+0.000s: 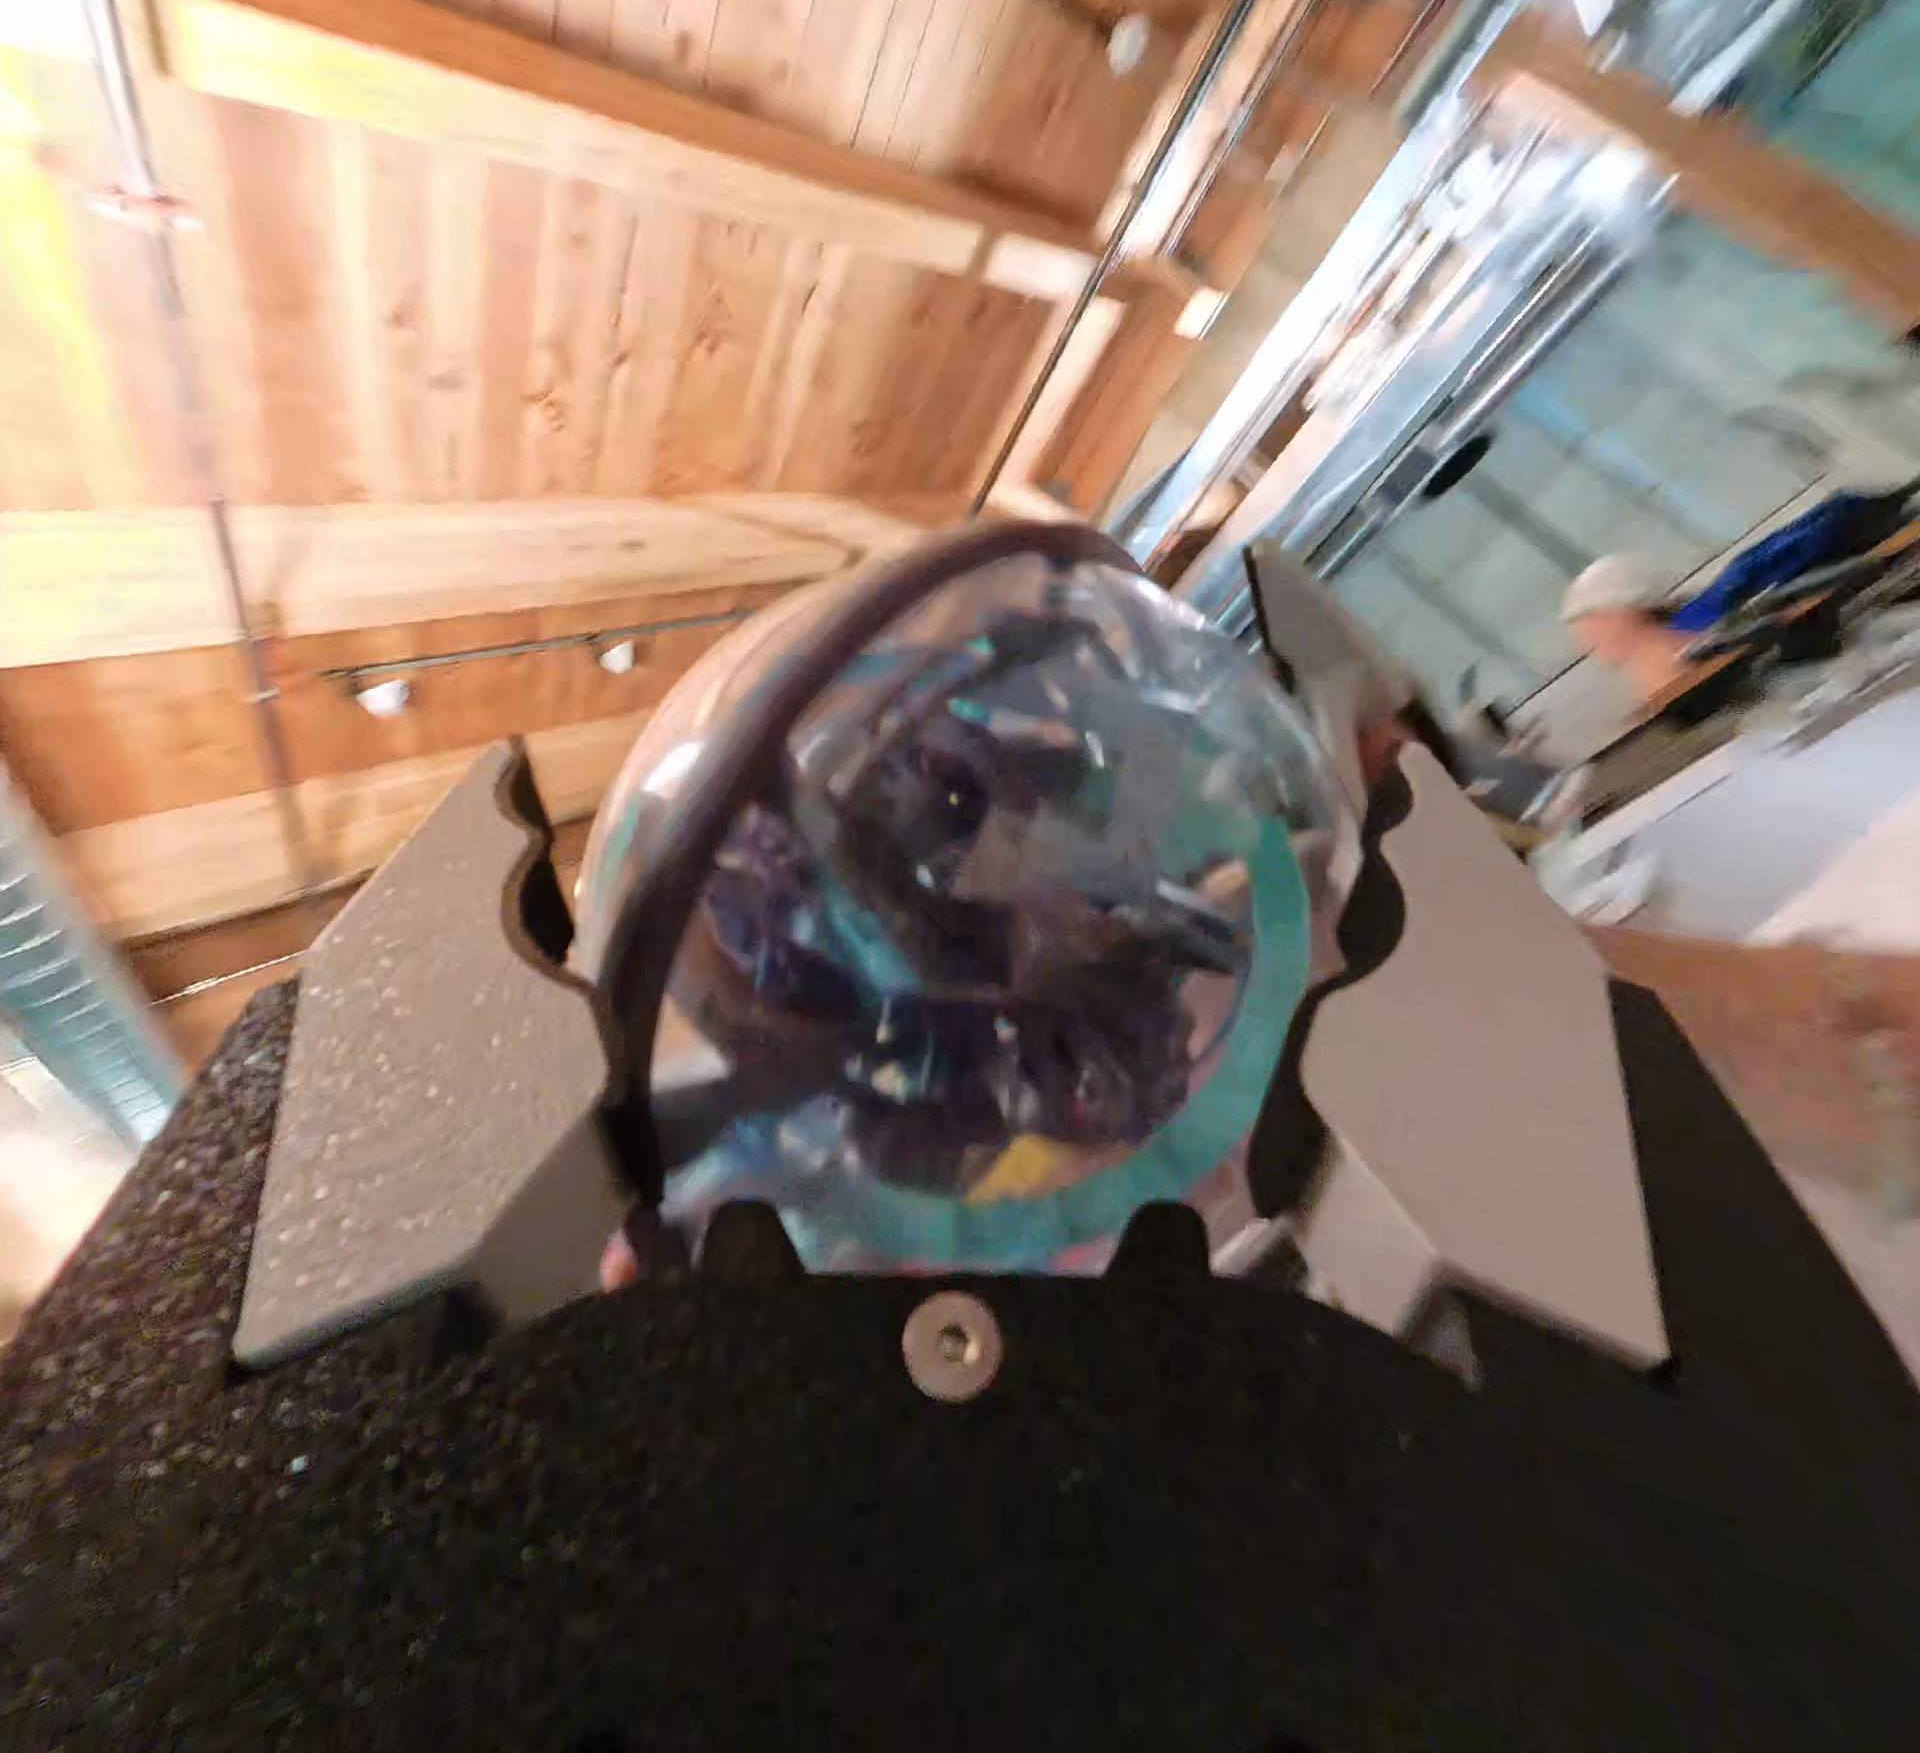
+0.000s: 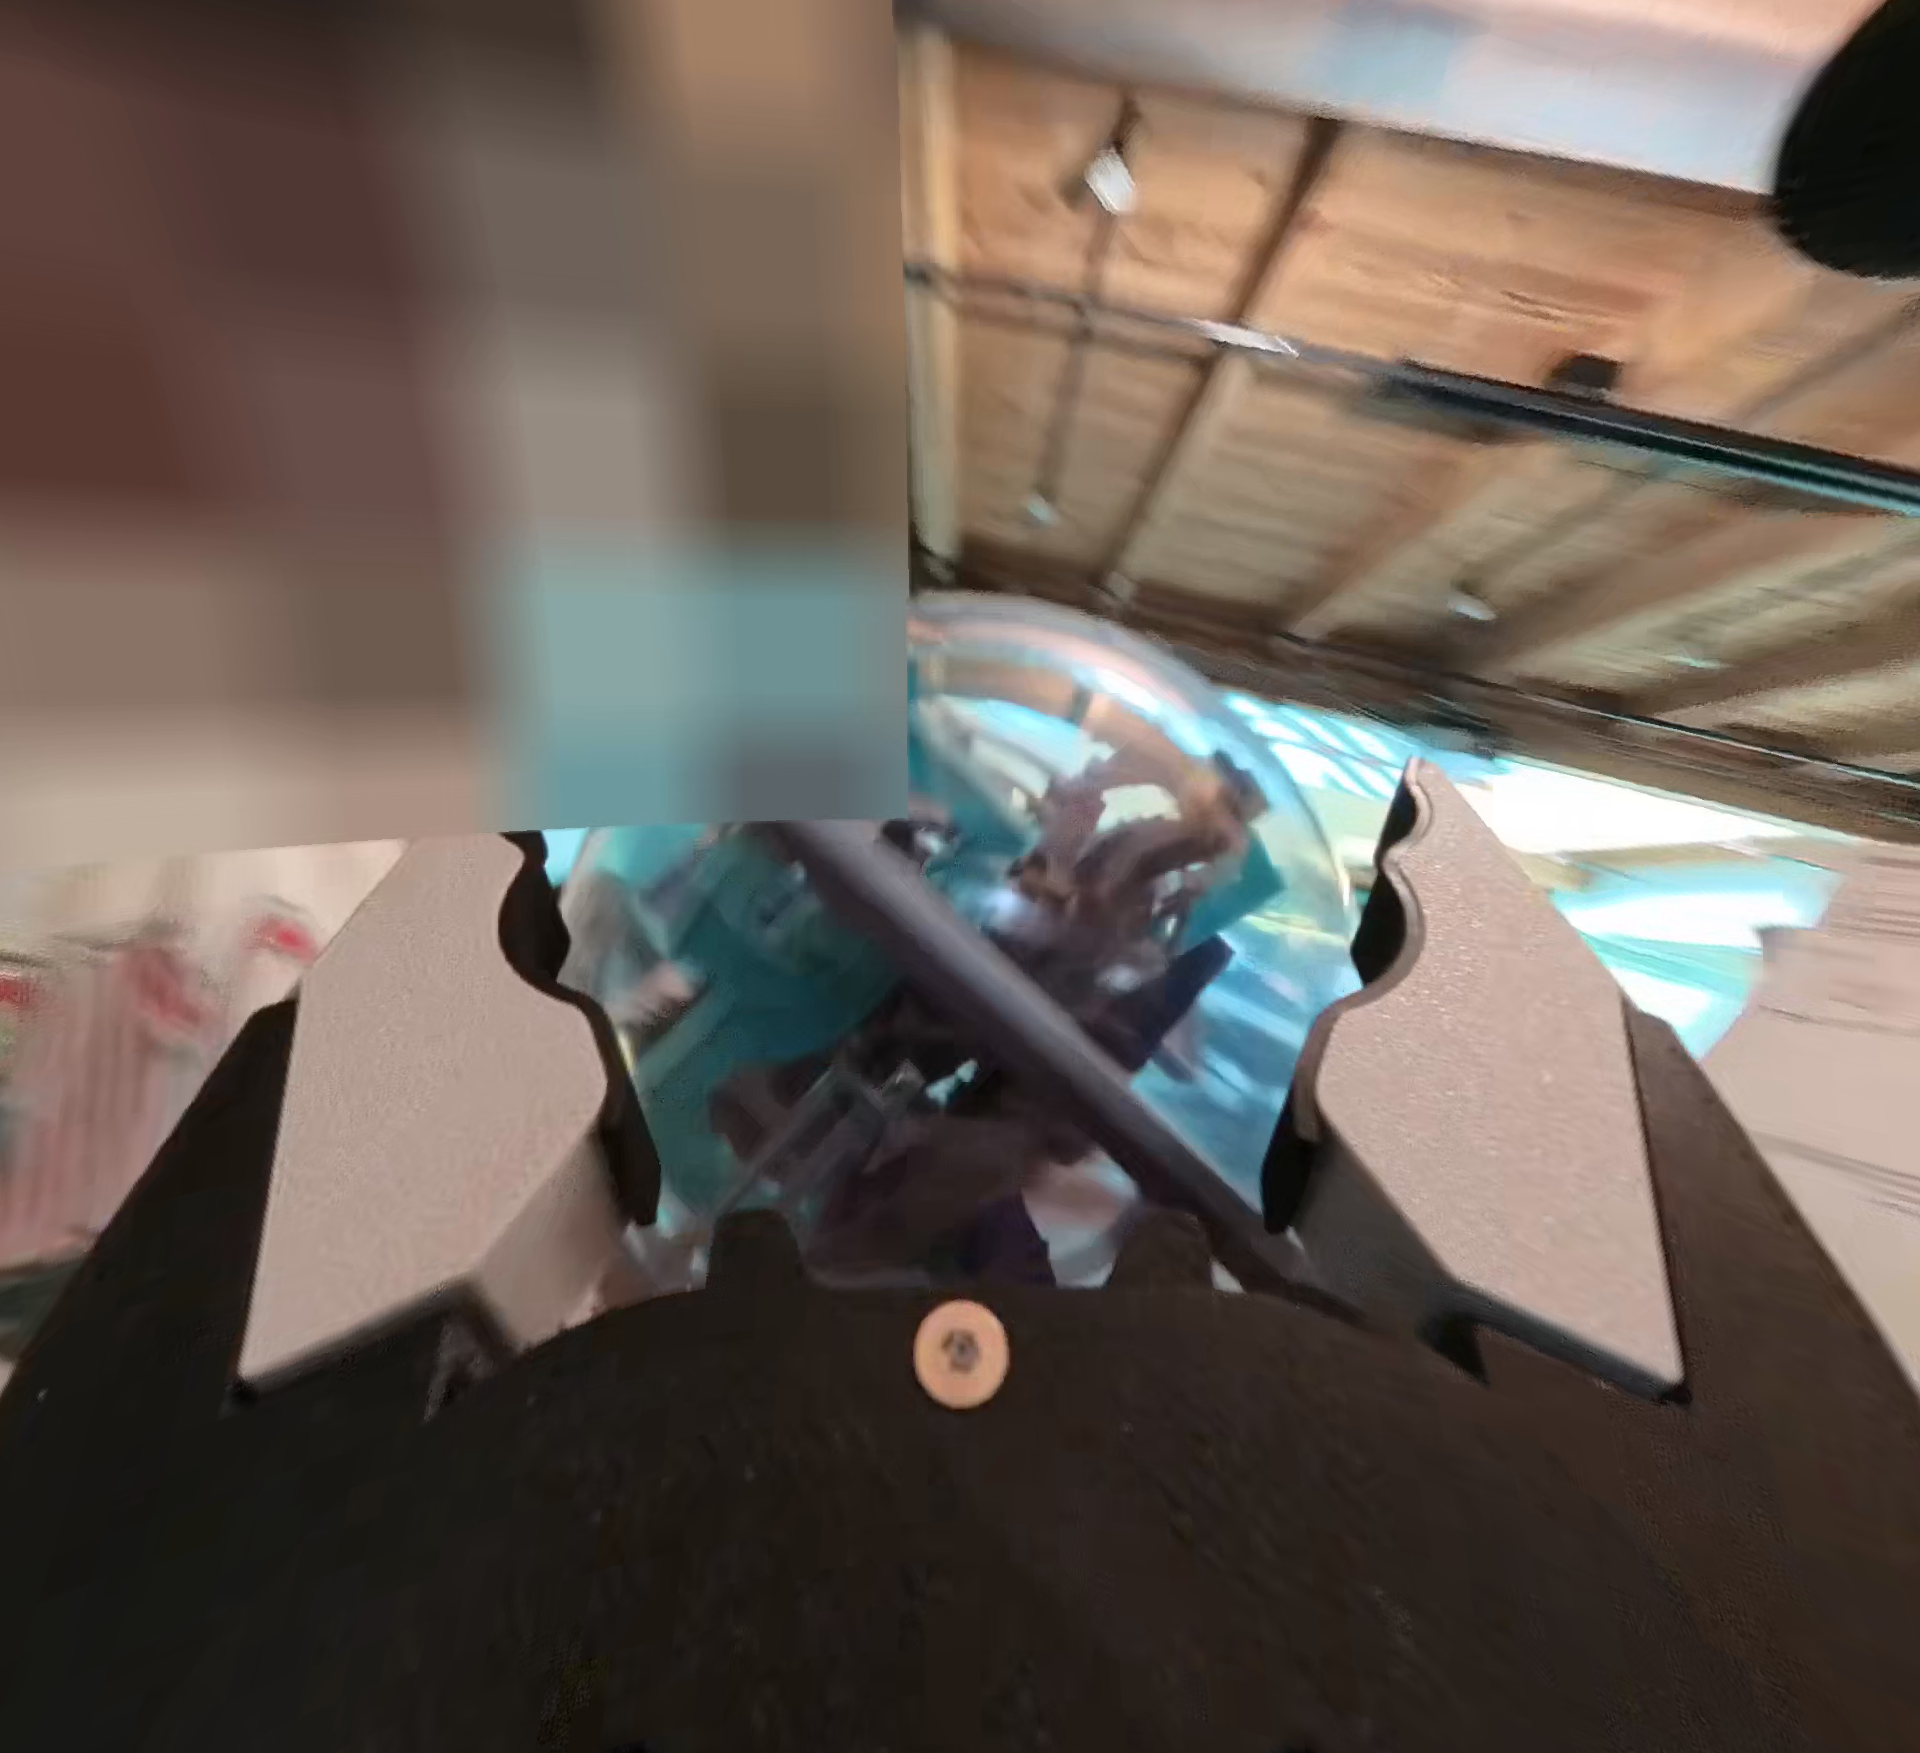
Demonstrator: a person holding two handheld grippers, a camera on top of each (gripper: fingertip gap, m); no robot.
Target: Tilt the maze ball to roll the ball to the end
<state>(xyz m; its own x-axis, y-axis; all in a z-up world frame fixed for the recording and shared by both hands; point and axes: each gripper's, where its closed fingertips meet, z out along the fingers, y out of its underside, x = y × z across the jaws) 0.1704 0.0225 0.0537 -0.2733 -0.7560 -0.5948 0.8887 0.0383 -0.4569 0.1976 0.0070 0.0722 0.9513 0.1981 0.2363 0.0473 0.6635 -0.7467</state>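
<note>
**Maze ball held up between two claws**

The clear maze ball (image 1: 956, 914) sits raised toward the wooden ceiling (image 1: 623, 228), clamped from both sides. The left claw (image 1: 956, 830) grips it between its grey fingers; the right claw (image 2: 961, 882) is likewise closed on it. Both views are blurred.

Wooden plank ceiling (image 1: 582, 269) overhead, crossed by beams and a metal pipe (image 1: 156, 228). Below the ceiling, a track with two spotlights (image 1: 488, 669). Right of the ceiling, glass walls (image 1: 1558, 373), bright and blurred. Under the glass, a pale table (image 1: 1714, 830) with a blurred person (image 1: 1621, 623) beside it. Same ceiling in the right wrist view, with a dark rail (image 2: 1558, 415) across it.
</note>
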